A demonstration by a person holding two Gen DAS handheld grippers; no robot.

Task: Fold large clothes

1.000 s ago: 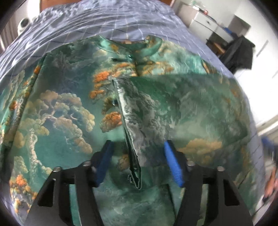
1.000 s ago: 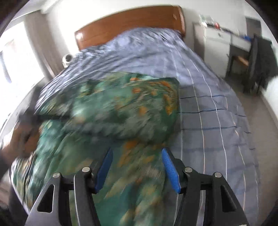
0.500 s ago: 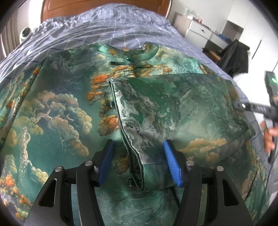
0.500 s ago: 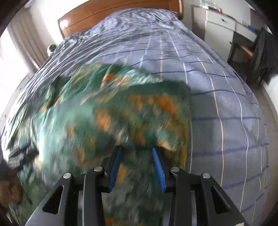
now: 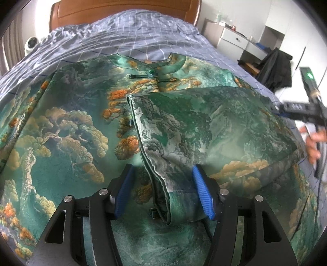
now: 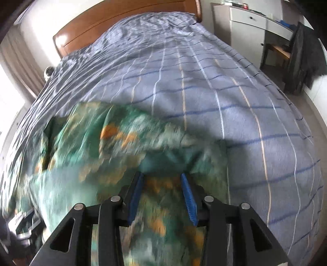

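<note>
**A:** Left gripper (image 5: 163, 191) hangs low over the green printed garment (image 5: 67, 126), jaws apart, and the folded-over sleeve (image 5: 204, 126) has its edge running down between the blue pads (image 5: 203, 194) — nothing pinched, the pads stand clear of the cloth.

**B:** And the right gripper (image 6: 162, 196)?

**A:** Its jaws have just been closing and then easing apart a little. In its own blurred view the pads (image 6: 189, 199) sit narrow with garment fabric (image 6: 114, 155) bunched between and under them; whether they actually press on it, I cannot tell.

**B:** Where's the garment lying?

**A:** Spread front-up on the bed's blue checked duvet (image 6: 204, 81), collar (image 5: 163, 63) toward the wooden headboard (image 5: 122, 8), one sleeve laid across the chest.

**B:** Anything around it?

**A:** At the right edge of the left view, a hand (image 5: 314, 143) grips the other tool's dark handle, a green light on top. Beyond the bed, a white drawer unit (image 5: 235, 40) and a dark coat (image 5: 273, 69) draped over a chair.
</note>
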